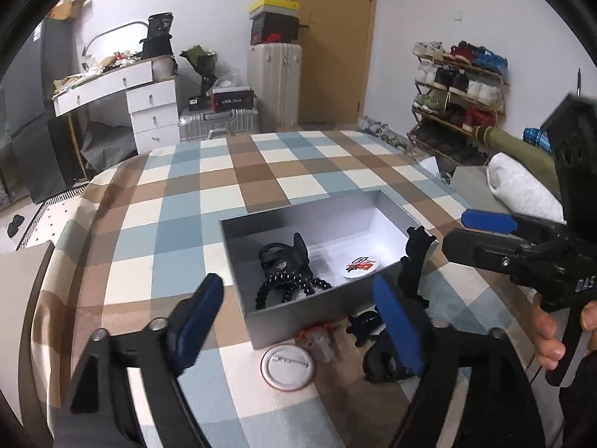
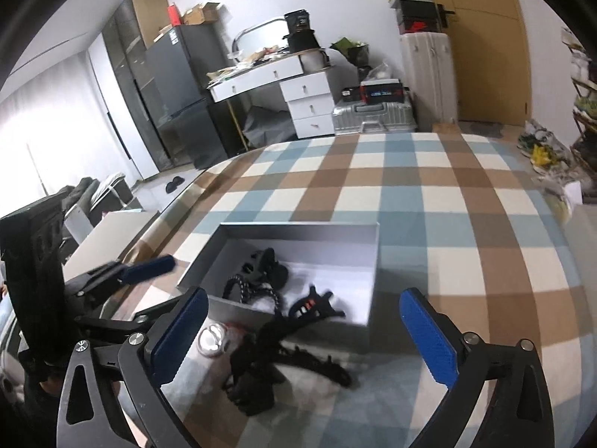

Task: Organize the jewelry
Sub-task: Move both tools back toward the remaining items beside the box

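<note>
Left wrist view first: my left gripper (image 1: 298,321) stands with its blue pads spread wide and nothing between them, hovering over the near edge of the grey box (image 1: 238,257). On the checked tablecloth (image 1: 179,201) just in front of the box lie a white round badge (image 1: 288,370), a small red and clear piece (image 1: 317,339) I cannot identify, and a black hair claw (image 1: 384,364) partly behind my right-hand pad. Inside the box sit a black claw clip (image 1: 283,255), a black spiral hair tie (image 1: 291,287) and a second round badge (image 1: 359,267) with a red print. Another black clip (image 1: 416,261) appears to rest over the box's right wall, though blur makes that uncertain. Right wrist view: my right gripper (image 2: 306,336) is likewise fully spread and empty, with a black claw (image 2: 257,373) on the cloth between its pads and the box beyond. My judgement: loose pieces remain outside, so next comes a pick. To do it well I should centre the pads on the claw's body, not its teeth, close gently, lift clear of the box wall, then release low inside.
</note>
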### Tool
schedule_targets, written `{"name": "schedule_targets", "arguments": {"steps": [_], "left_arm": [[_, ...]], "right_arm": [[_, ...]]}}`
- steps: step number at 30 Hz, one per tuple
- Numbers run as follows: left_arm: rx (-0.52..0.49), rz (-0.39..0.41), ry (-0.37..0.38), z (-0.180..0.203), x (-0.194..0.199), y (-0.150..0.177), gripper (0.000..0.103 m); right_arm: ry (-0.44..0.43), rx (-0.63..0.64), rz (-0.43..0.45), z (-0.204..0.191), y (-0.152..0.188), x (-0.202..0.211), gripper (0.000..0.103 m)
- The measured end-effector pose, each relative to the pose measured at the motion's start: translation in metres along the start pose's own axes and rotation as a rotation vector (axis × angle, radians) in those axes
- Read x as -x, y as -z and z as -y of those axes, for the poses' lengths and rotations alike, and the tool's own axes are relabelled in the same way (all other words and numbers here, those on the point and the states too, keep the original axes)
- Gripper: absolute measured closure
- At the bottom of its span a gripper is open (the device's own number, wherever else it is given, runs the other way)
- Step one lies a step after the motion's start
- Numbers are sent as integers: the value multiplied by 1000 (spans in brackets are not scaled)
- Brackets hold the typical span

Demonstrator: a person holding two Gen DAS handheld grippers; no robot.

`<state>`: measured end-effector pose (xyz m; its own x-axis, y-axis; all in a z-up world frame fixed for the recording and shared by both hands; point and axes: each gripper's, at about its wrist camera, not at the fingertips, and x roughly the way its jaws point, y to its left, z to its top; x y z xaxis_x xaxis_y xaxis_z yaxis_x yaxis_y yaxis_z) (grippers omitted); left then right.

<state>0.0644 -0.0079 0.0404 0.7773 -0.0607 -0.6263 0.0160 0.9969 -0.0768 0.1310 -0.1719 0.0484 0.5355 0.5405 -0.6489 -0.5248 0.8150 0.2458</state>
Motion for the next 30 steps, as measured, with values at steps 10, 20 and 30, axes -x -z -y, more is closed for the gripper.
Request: {"name": "schedule_targets", "arguments": {"steps": [10,20,30], "left_arm": [[41,-9,-40,-12,7,15,21],[62,-26,-47,-20,3,27,21],[76,-49,-44,-28,-2,35,21]], "right_arm": [[-73,-85,-75,5,20,-6,0],[-127,-22,-171,-28,26,-38,82],[-53,-15,-86,-36,-8,-39,90]]}}
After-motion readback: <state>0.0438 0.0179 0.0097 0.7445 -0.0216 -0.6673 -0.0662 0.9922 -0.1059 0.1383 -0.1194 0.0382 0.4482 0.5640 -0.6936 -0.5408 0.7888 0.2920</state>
